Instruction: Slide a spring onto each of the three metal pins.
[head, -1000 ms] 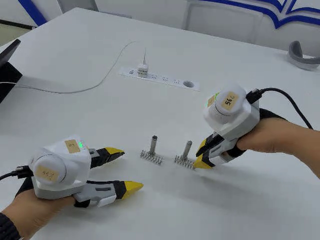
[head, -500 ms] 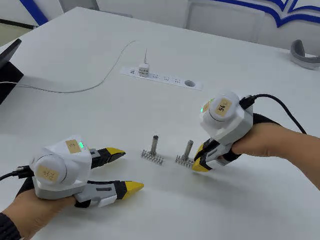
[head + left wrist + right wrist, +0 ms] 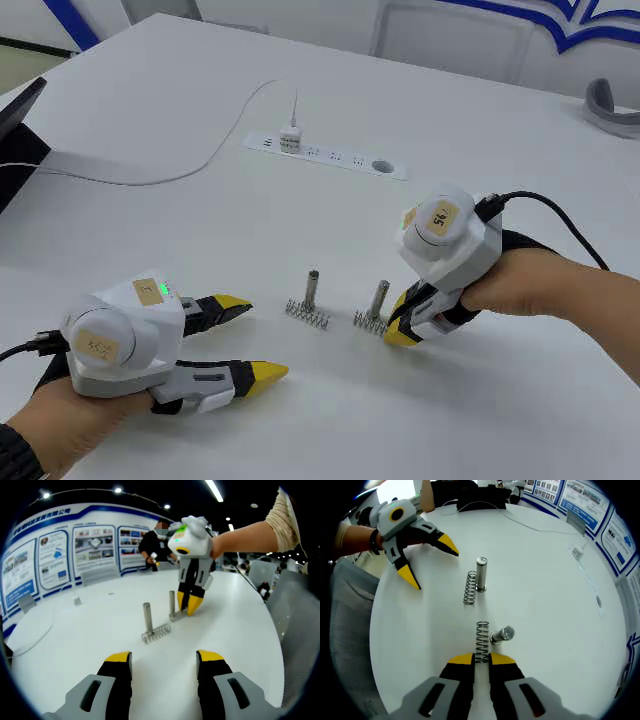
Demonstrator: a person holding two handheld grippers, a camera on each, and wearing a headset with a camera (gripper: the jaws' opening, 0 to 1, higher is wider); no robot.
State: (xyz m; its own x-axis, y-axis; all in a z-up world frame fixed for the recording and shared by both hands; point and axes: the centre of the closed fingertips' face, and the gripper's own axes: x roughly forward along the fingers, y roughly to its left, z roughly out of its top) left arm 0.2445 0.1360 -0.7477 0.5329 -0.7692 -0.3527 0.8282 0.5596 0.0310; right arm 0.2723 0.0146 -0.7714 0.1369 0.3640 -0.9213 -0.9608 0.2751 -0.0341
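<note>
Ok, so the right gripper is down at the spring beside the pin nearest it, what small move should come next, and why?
Probably a lift: raise the right gripper a little so the spring leaves the table and can be tipped upright over the pin. The spring lies flat beside that pin, its end pinched between the jaws, and the pin stands bare.

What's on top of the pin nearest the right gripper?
Nothing: the pin is bare. A spring lies beside it, one end hidden in the right gripper.
</note>
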